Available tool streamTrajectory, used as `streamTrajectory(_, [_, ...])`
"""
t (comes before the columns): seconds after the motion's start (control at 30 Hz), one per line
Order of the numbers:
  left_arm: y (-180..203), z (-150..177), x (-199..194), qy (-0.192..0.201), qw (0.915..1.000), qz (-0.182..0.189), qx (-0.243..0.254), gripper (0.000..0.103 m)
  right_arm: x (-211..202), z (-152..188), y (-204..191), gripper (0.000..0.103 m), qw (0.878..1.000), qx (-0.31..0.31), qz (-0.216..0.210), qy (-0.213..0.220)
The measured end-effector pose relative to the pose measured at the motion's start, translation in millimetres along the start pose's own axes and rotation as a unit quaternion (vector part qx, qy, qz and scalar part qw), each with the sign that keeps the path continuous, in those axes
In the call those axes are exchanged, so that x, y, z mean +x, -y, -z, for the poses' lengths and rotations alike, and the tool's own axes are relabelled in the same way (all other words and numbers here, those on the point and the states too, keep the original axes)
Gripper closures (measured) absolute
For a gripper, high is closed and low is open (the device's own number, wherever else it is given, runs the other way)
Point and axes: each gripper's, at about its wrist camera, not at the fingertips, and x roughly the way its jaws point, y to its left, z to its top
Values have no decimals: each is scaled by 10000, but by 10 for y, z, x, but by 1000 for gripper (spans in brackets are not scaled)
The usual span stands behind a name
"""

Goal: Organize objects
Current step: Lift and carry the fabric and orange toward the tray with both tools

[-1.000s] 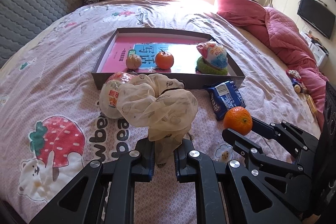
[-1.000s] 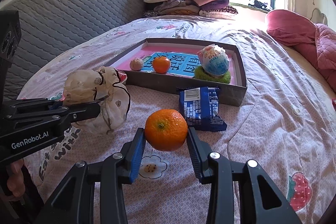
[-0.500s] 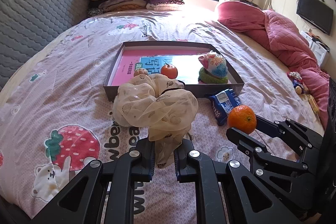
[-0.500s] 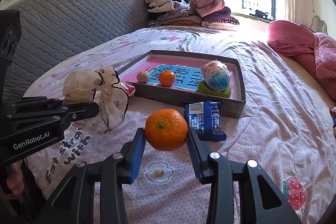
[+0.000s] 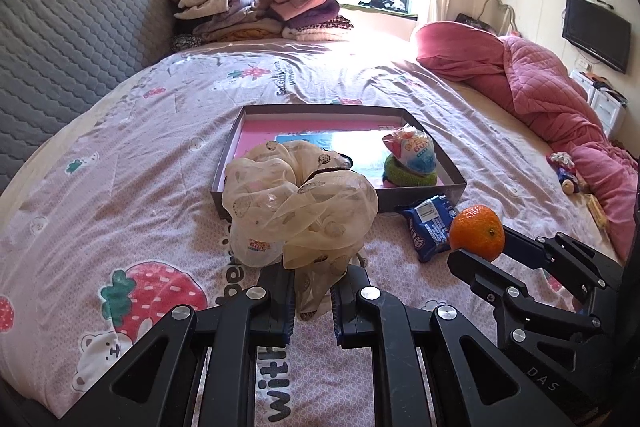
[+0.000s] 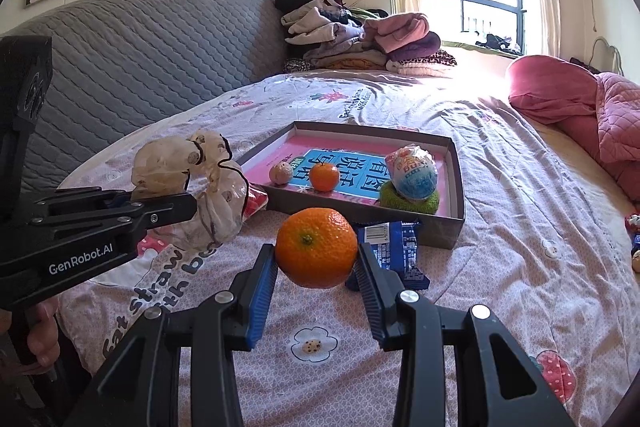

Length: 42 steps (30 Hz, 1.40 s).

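Both hands carried a load above the bed (image 5: 120, 155). The left gripper (image 5: 312, 299) had its jaws closed on the tail of a cream scrunchie (image 5: 300, 199), which bunched up loosely above them. The right gripper (image 6: 316, 279) had its jaws clamped on an orange (image 6: 316, 247) — held at its widest part, clear of the sheet. The tray (image 6: 456, 187) lay just ahead, already holding a second orange (image 6: 324, 177), a small walnut-like ball (image 6: 281, 173) and a wrapped snack (image 6: 412, 175) on a green ring. A blue packet (image 6: 394, 247) rested on the bed against the tray's near wall.

The step looked like delivery into the tray. Done well, each load should clear the near wall before lowering; the orange wants a bare patch away from the other fruit, set down rather than dropped — it would roll. The scrunchie's loose folds could snag the rim.
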Motion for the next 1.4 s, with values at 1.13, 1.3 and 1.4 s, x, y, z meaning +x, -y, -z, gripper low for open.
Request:
streamTrajectory(1.13, [-172, -403, 77, 314, 9994, -154, 30, 89, 172, -549, -56, 62, 9996, -169, 64, 204])
streamTrajectory(1.3, [-239, -528, 141, 365, 9991, -208, 24, 89, 249, -667, 16, 62, 9995, -158, 118, 233])
streamTrajectory(1.4, [-265, -605, 201, 359, 9991, -237, 34, 89, 309, -733, 58, 62, 9995, -171, 154, 229])
